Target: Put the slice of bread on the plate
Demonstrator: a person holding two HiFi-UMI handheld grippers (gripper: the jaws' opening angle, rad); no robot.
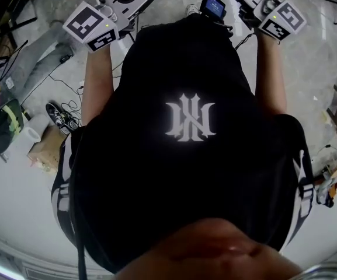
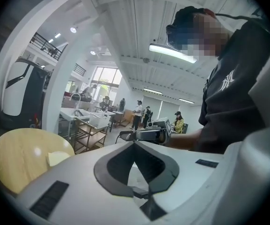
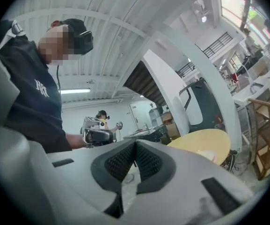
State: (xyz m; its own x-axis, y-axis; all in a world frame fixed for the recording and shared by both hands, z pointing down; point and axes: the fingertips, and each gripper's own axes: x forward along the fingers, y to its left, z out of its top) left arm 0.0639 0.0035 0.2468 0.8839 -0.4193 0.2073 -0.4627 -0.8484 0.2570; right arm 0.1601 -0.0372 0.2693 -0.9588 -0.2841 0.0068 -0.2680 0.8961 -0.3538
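Your left gripper and right gripper each have their jaws pressed together with nothing between them. Both point roughly level, out in front of your chest and not at the work. The bread lies on the round wooden table, off to one side in the left gripper view and well apart from both tools. A pale piece on the table in the right gripper view is probably the same slice, but it is too small to be sure. No plate shows in any view, and that is your first risk. If you pick up the bread before you have found the plate, you may carry a soft slice around while you search, which invites a drop or a tear. Second, the jaws are closed, so if you reach the slice like that you will shove it across the tabletop, perhaps off the edge it seems to lie near. Part them before you get close. Third, bread lies flat and gives easily: come in too steep and a jaw will dig into it, and squeeze hard and it will crush or break. Last, a box and a shoe lie on the floor by your feet, so a careless step toward the table could trip you.
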